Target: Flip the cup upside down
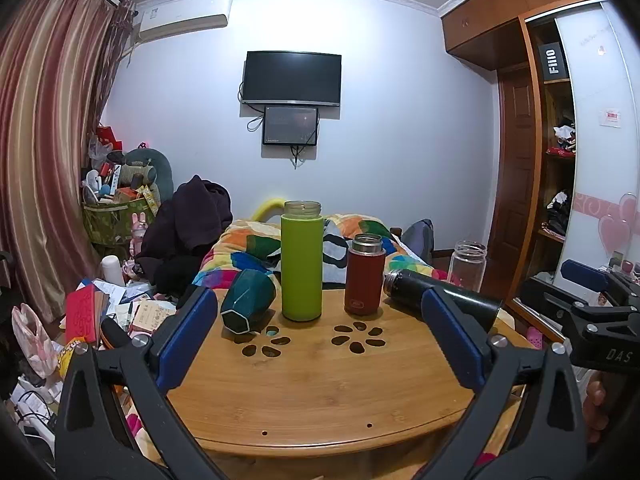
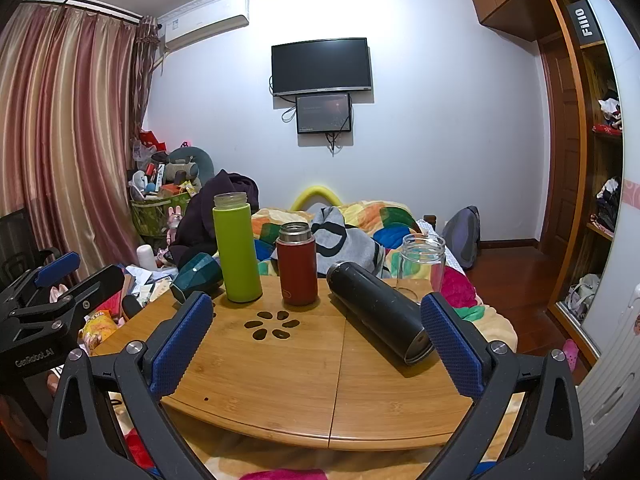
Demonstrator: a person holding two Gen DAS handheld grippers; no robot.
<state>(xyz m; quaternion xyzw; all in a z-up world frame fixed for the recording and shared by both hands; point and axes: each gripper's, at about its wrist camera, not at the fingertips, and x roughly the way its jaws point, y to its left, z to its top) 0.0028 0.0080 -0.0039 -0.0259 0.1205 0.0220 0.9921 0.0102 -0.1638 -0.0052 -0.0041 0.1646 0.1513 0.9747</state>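
On the round bamboo table (image 1: pixel 320 392) (image 2: pixel 304 384) a tall green cup (image 1: pixel 301 261) (image 2: pixel 236 249) and a red cup (image 1: pixel 364 276) (image 2: pixel 296 265) stand upright with open mouths. A dark teal faceted cup (image 1: pixel 247 300) (image 2: pixel 198 272) lies on its side at the left. A black cup (image 1: pixel 442 298) (image 2: pixel 380 312) lies on its side at the right. A clear glass jar (image 1: pixel 467 261) (image 2: pixel 422 262) stands upright at the far right edge. My left gripper (image 1: pixel 320 320) is open and empty, short of the cups. My right gripper (image 2: pixel 316 324) is open and empty, its right finger (image 2: pixel 452 344) beside the black cup's base.
Flower-shaped cutouts (image 1: pixel 358 336) (image 2: pixel 272 324) pierce the tabletop. A bed with a colourful blanket (image 1: pixel 256 240) lies behind the table. Clutter (image 1: pixel 100 312) covers the floor at left. A wardrobe (image 2: pixel 592 160) stands at right. The other gripper shows at the frame edges (image 1: pixel 592 320) (image 2: pixel 44 304).
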